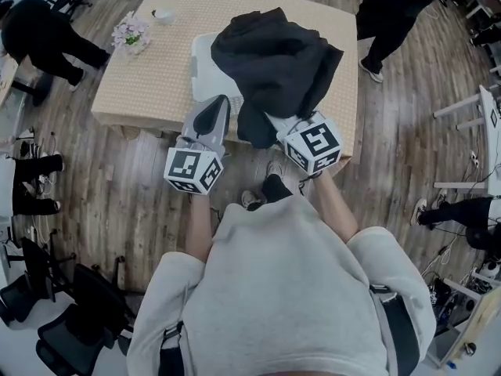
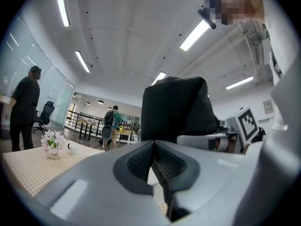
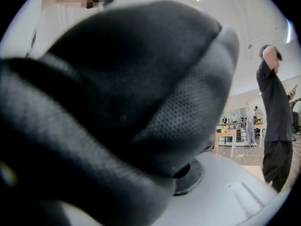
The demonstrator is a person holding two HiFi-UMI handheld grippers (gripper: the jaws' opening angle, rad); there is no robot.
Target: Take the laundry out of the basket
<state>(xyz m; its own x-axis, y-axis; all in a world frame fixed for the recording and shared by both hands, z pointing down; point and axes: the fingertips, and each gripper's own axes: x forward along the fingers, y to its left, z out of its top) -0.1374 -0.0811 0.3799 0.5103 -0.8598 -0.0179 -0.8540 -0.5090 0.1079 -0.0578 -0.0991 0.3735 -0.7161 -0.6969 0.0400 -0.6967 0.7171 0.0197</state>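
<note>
The right gripper (image 1: 275, 124) is clamped, jaws slightly apart, on a black garment (image 1: 274, 61) hanging bunched above the white basket (image 1: 205, 73). The left gripper (image 2: 153, 149) is closed and empty, near the basket's front edge. Both forearms (image 1: 337, 202) reach forward toward a checked table (image 1: 149, 84) on a wooden floor (image 1: 117, 171)

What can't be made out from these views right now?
Head view: the dark garment drapes over most of the basket, so any other laundry inside is hidden.
Right gripper view: the garment fills nearly the whole frame, hiding the table and basket.
Left gripper view: the garment and a low angle hide the basket's inside.
Head view: the cup is too small to tell its contents.
</note>
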